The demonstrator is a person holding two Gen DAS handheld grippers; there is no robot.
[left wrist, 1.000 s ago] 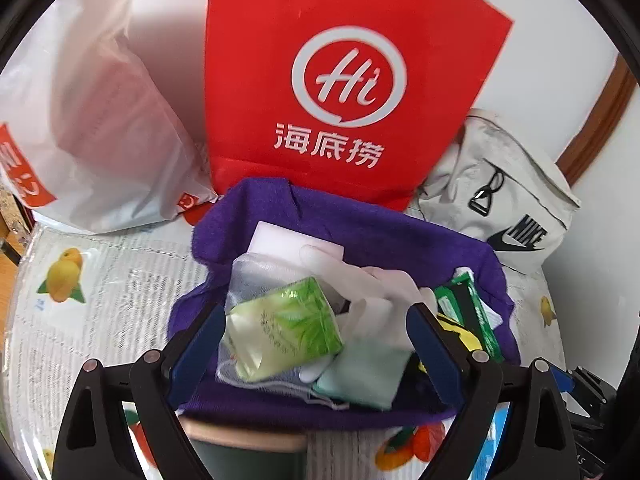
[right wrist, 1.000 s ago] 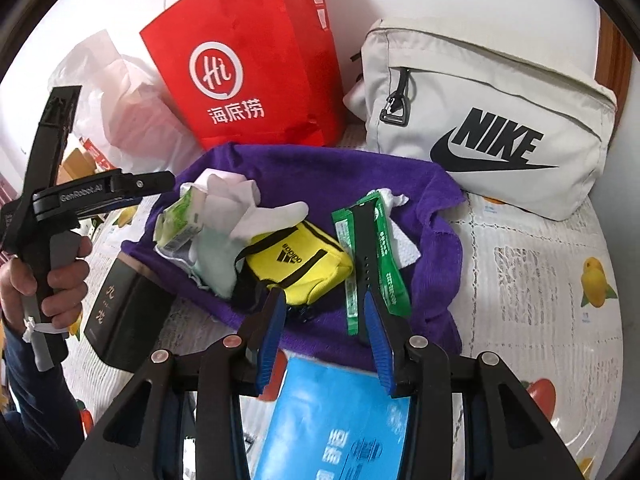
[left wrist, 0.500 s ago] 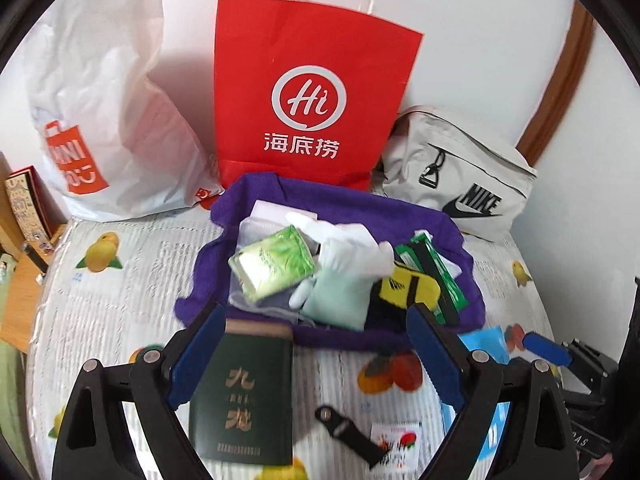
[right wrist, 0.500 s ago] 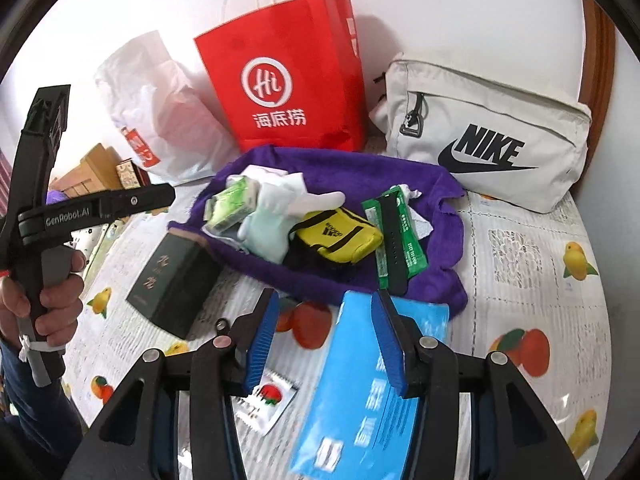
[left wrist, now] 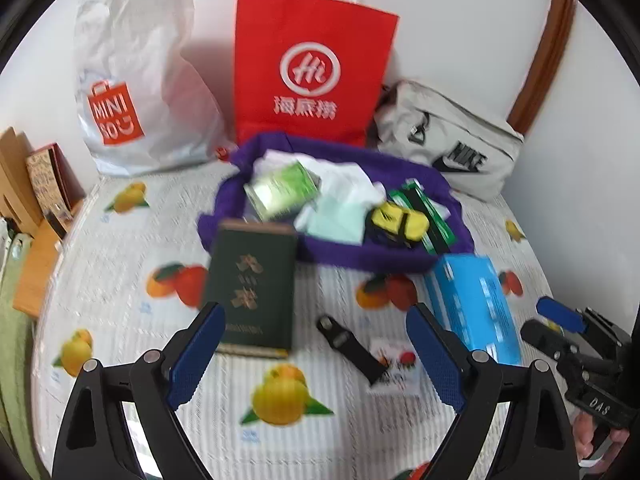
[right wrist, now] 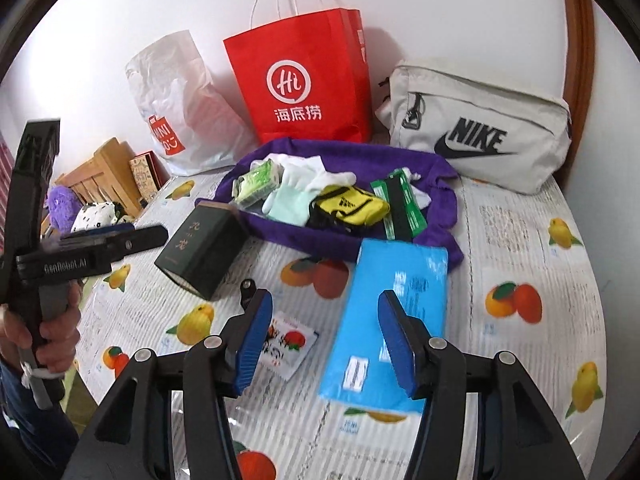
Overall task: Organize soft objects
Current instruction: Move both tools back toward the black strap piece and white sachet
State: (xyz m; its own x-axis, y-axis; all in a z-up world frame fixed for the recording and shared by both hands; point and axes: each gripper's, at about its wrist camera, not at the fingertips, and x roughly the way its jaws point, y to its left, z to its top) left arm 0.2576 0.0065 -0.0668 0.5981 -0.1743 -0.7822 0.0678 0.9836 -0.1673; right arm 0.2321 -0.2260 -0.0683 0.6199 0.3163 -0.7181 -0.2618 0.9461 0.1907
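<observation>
Surveying soft items piled on crumpled purple cloth (right wrist: 436, 168).
Left hand-held gripper (left wrist: 316, 356) stood wide, empty; right hand-held gripper (right wrist: 326, 340) was opening, empty. Next likely: picking a loose piece.

Purple towel (right wrist: 304, 236); red bag (right wrist: 308, 80); fruit-print tablecloth (right wrist: 520, 264).

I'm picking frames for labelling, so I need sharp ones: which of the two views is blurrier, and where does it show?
Left wrist view: motion-smeared, worst on the green box lettering and the purple towel. Right wrist view: sharper, the Nike bag logo crisp, only the blue packet print soft. Both bend at the fisheye rim.
</observation>
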